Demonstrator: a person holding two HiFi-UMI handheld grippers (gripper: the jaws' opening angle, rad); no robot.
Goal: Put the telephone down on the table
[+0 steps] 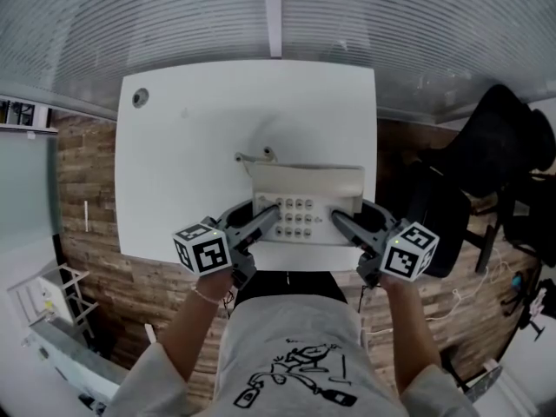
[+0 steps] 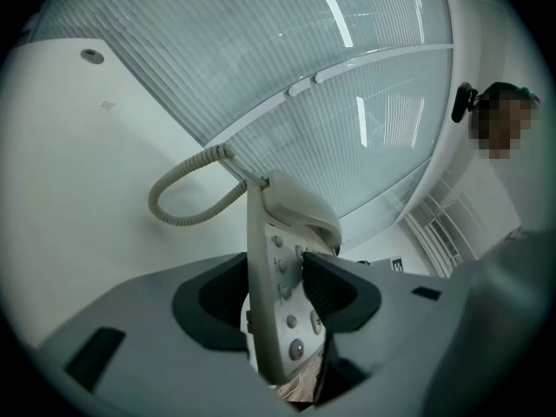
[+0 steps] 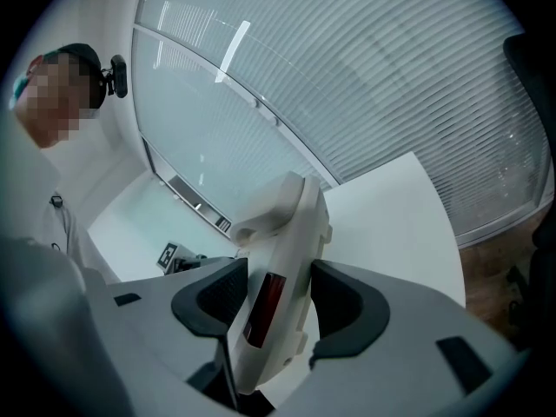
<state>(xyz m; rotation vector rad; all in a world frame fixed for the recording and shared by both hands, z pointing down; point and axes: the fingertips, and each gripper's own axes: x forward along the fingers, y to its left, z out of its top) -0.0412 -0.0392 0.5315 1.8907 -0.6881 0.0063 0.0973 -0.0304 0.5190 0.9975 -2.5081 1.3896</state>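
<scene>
Cream telephone (image 1: 308, 200) at 6 o'clock edge of worktop (image 1: 182, 146); left tool (image 1: 271, 214) pinches its 9 o'clock end, right tool (image 1: 340, 221) its 3 o'clock end.

**Bare tabletop, crowded right flank**

The white table (image 1: 174, 163) lies bare left, right and beyond the telephone (image 1: 306, 200), which fills its near middle. A coiled cord (image 1: 252, 156) loops just behind the telephone. A black office chair (image 1: 495, 155) crowds the table's right side, and a blind-covered glass wall (image 1: 174, 24) closes the far edge.

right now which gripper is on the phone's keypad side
The left gripper: it clamps the telephone over its buttons; the right gripper holds a buttonless edge.
</scene>
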